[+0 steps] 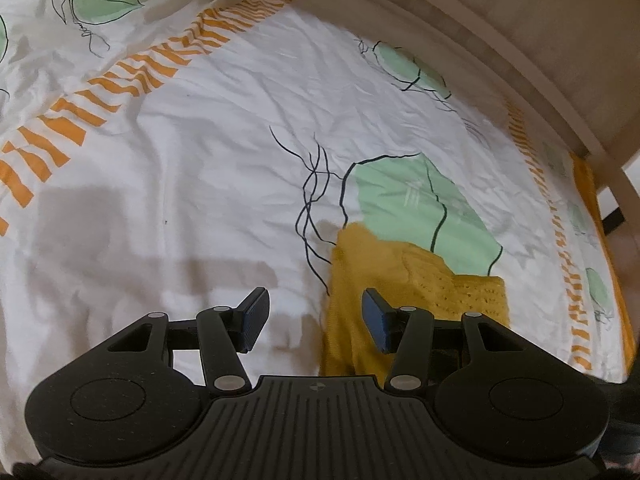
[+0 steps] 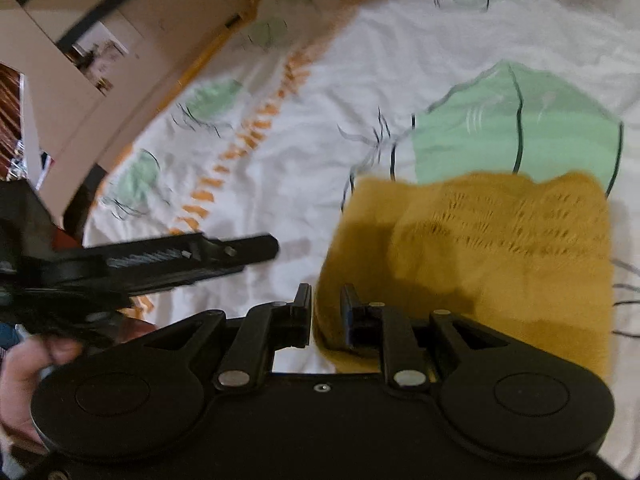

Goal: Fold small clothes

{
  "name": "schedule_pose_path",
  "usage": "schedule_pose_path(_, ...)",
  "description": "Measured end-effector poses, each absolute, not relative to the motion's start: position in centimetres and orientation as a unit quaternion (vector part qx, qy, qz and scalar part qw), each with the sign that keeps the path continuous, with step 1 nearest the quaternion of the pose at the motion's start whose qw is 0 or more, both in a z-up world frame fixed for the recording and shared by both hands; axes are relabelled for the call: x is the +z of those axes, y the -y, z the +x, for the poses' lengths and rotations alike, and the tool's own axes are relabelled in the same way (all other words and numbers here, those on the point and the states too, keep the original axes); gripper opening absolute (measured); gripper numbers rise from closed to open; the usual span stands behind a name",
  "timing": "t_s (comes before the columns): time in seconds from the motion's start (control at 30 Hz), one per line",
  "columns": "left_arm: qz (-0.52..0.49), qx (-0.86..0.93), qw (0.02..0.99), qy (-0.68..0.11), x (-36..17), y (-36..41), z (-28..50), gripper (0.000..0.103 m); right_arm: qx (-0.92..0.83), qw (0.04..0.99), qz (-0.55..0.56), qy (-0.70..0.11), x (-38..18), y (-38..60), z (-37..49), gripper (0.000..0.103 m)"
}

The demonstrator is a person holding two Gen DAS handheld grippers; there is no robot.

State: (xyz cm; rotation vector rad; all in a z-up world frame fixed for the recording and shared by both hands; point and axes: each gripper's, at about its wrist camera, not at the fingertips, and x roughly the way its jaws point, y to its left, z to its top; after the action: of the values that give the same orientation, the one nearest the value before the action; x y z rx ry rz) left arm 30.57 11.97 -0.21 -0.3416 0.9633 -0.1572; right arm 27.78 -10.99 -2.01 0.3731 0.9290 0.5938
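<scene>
- The left tool point(image 1: 316, 318) is hovering over the bed sheet point(image 1: 224, 128) with its jaws standing wide apart and nothing between them; its right pad is sitting over the near left edge of the mustard knit garment point(image 1: 404, 280), though whether it is touching the knit I cannot tell.
- I judge it is being held open and low like this so it is ready to take that left edge for a fold.
- In the right wrist view the left tool point(image 2: 256, 250) is showing side-on, stretching level across the sheet, just beside the garment, with the person's left hand point(image 2: 28, 376) wrapping its handle at the lower left.
- The garment point(image 2: 492, 248) is lying flat on the bed, partly covering a green leaf print point(image 2: 520, 128); it appears already doubled over, a smoother layer on the left and an openwork layer on the right.
- The right tool point(image 2: 326, 312) is angling down over the garment's near left corner, its jaws narrowly apart and straddling the knit's edge; they are not yet pinching it as far as the blurred picture shows.
- A wooden bed frame point(image 1: 500, 40) is running along the far side.
</scene>
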Motion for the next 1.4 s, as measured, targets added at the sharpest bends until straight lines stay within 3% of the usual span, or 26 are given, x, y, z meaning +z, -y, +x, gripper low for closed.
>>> schedule_pose_path(0.43, -0.127, -0.108, 0.872, -0.46, -0.3, -9.9, 30.0, 0.049, 0.211, 0.862, 0.195, -0.417, -3.3, 16.3, 26.4, 0.028)
schedule_pose_path(0.57, -0.125, -0.113, 0.875, -0.454, 0.0, -9.7, 29.7, 0.049, 0.281, 0.825, 0.231, -0.433, -5.1, 15.5, 25.2, 0.028)
schedule_pose_path(0.77, -0.104, -0.128, 0.873, -0.459, -0.4, -8.6, 29.5, 0.049, 0.402, 0.768, 0.186, -0.462, -6.0, 11.1, 21.7, 0.028)
schedule_pose_path(0.9, -0.086, -0.138, 0.873, -0.459, -0.4, -7.8, 29.1, 0.049, 0.376, 0.807, 0.189, -0.414, -4.2, 13.0, 21.1, 0.028)
schedule_pose_path(0.93, -0.087, -0.138, 0.874, -0.458, -0.4, -7.8, 29.1, 0.049, 0.349, 0.827, 0.197, -0.394, -3.7, 14.1, 21.3, 0.034)
schedule_pose_path(0.97, -0.089, -0.137, 0.875, -0.456, -0.3, -7.9, 29.1, 0.049, 0.322, 0.844, 0.201, -0.379, -3.3, 15.1, 21.7, 0.052)
schedule_pose_path(1.0, -0.091, -0.135, 0.876, -0.454, -0.3, -7.9, 29.1, 0.049, 0.295, 0.859, 0.201, -0.367, -3.0, 16.0, 22.3, 0.061)
schedule_pose_path(1.2, -0.089, -0.131, 0.875, -0.457, -0.5, -7.9, 29.1, 0.049, 0.257, 0.848, 0.231, -0.401, -5.6, 17.9, 26.5, 0.062)
schedule_pose_path(1.4, -0.094, -0.134, 0.874, -0.457, -0.5, -7.9, 29.2, 0.049, 0.419, 0.771, 0.174, -0.447, -6.5, 13.2, 23.4, 0.062)
